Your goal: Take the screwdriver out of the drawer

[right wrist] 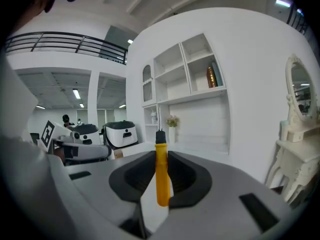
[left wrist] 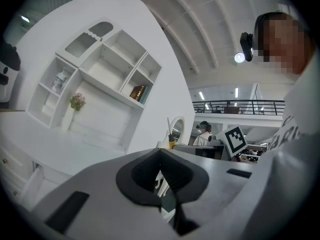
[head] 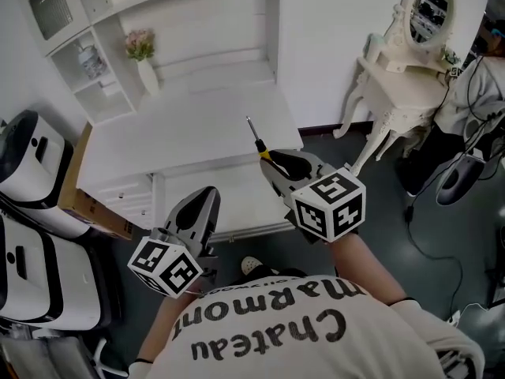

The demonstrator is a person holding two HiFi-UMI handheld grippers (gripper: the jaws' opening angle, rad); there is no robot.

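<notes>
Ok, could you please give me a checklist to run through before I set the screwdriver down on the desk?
1. Screwdriver clamped in the right gripper: ok, jaws shut on its yellow handle.
2. Screwdriver out of the drawer: ok, held up over the desk.
3. Bare desk surface ahead of the tip: ok.
4. Left gripper free: ok, jaws together, nothing between them.
5. Drawer pushed shut: cannot tell.

place: staged home set in hall | evidence: white desk point(head: 189, 133), vanity mirror point(head: 430, 8), mezzanine railing point(left wrist: 240, 105)
</notes>
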